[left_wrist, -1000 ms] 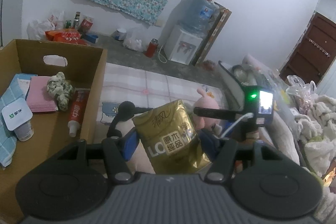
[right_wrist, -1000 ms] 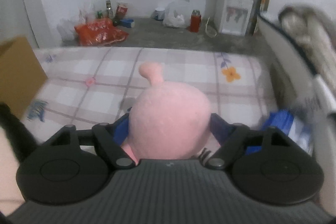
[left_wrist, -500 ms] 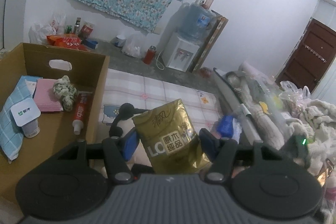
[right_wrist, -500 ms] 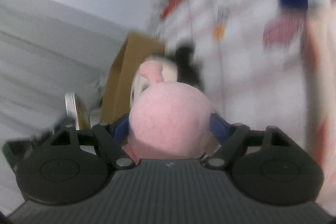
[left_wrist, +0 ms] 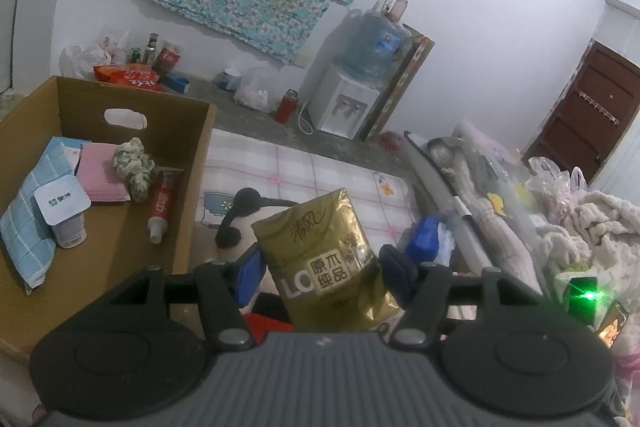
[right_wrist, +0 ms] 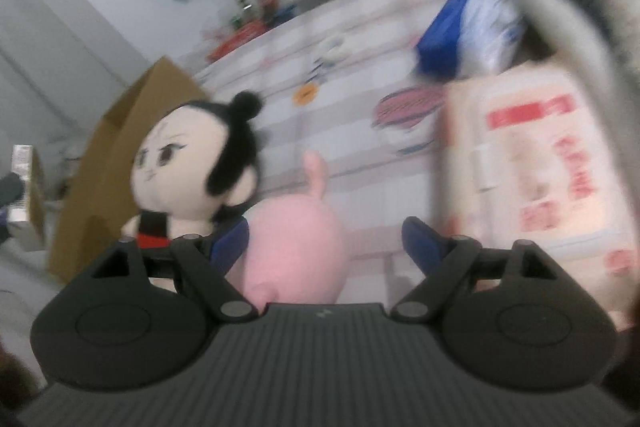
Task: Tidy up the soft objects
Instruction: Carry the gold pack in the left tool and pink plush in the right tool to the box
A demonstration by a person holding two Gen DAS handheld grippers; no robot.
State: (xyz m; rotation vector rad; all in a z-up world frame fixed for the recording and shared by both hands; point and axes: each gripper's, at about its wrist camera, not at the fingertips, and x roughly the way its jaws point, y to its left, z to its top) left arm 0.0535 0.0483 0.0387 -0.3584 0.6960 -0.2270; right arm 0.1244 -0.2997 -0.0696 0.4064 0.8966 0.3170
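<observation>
- Your left gripper (left_wrist: 320, 269) clamps the gold tissue pack (left_wrist: 326, 263), held upright beside the cardboard box (left_wrist: 192, 163); carry it over the rim before letting go.
- Your right gripper (right_wrist: 326, 247) is opening; the pink plush toy (right_wrist: 294, 255) sits between its jaws, touching only the left pad, on the bed beside the doll (right_wrist: 192, 163).

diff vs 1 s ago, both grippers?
Right gripper swung from facing the far wall round to the doll and box; its jaws are opening, a gap now showing on the right of the pink plush, which was clamped. Left gripper unchanged, gold pack between its fingers.
</observation>
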